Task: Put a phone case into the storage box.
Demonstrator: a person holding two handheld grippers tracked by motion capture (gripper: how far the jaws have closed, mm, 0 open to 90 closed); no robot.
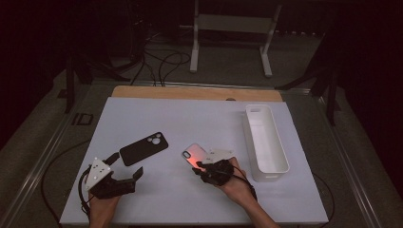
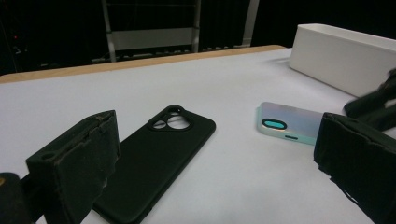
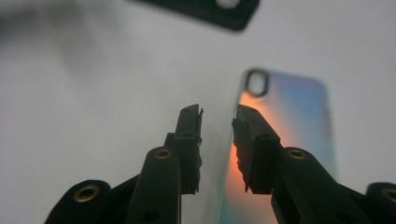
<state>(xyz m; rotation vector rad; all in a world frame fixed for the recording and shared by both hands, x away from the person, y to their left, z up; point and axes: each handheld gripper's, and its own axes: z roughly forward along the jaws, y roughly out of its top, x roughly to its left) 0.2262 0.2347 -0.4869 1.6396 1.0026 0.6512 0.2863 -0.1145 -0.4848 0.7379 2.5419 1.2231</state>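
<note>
High view: a white surface (image 1: 190,199) carries a black case (image 1: 143,148) left of centre, an iridescent case (image 1: 195,156) near the middle, and a long white bin (image 1: 266,142) at the right. Both cases lie flat, camera cut-outs upward, well apart from each other.

Left gripper (image 1: 124,167): held at the near left edge, jaws wide apart, nothing between them. One jaw tip lies just beside the near end of the black case; contact cannot be judged. In the left gripper view the black case (image 2: 156,161) lies between the jaws and slightly ahead, with the iridescent case (image 2: 289,123) and bin (image 2: 345,56) beyond to the right.

Right gripper (image 1: 198,167): held at the near end of the iridescent case. In the right gripper view its jaws stand narrowly apart, with the case's (image 3: 285,116) left edge in the gap; they are not clamped on it. An orange glow falls on the case by the jaws.
</note>
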